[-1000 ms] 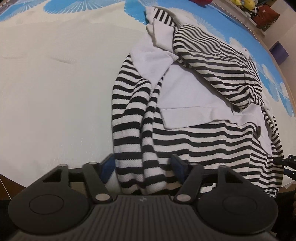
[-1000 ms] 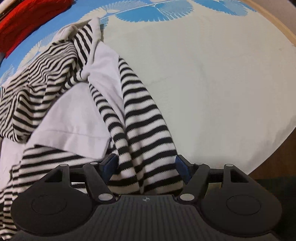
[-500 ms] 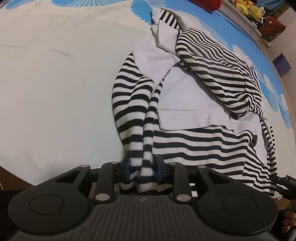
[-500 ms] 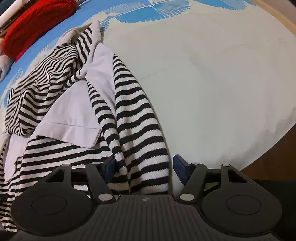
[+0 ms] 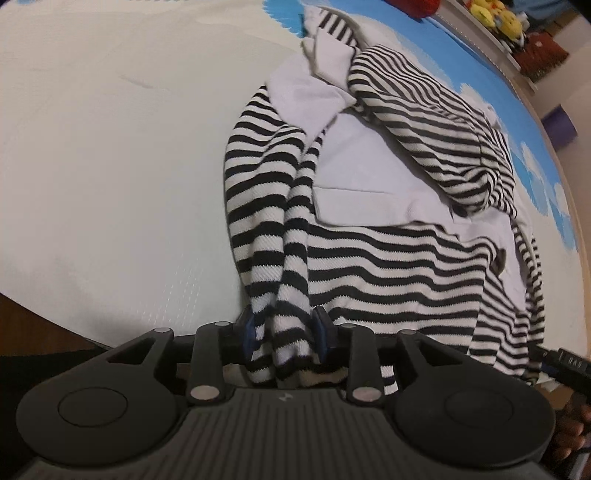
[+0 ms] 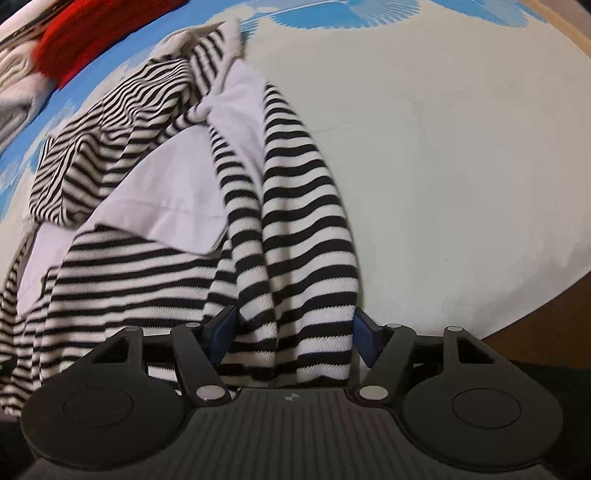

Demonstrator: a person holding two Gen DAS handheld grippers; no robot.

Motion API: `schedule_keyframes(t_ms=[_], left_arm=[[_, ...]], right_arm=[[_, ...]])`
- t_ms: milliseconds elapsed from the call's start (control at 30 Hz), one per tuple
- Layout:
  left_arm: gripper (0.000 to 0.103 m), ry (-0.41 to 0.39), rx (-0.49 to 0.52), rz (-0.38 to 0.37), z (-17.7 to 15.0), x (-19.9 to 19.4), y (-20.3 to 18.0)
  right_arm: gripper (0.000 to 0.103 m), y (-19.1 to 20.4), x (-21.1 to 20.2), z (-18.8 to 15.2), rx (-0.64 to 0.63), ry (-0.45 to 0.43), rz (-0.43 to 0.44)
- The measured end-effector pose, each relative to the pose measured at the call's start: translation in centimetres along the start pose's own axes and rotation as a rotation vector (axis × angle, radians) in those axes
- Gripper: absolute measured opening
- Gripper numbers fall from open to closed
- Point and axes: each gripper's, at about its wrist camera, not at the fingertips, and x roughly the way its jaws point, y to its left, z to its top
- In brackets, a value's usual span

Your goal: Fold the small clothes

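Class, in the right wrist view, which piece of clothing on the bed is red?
The red garment at the top left, lying beyond the striped top. The striped top is black and white with a pale lilac panel.

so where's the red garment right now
Right wrist view, top left corner: the red garment lies on the blue-patterned sheet, just beyond the striped top.

A pale bed cover with blue prints carries a crumpled striped garment.
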Motion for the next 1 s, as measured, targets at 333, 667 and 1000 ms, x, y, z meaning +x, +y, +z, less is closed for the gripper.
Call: schedule_keyframes(t_ms=[333,667,1000], left_arm=[[0.008,-0.111,-0.018,0.017,0.4,-3.1,0.8],[0.021,-0.002,-0.027,0.029,0.4,-0.3,1.0],[0.017,-0.033,0.009,0.052,0.1,-0.9,0.6]], right_arm=[[0.009,-1.9,-2.1,0.3,0.112,-0.097,0.070],[0.034,-1.0,-0.4,-0.3,0.084,0.020,0.031],[0.011,-1.3,-1.0,-0.2,0.084,-0.018,0.057]])
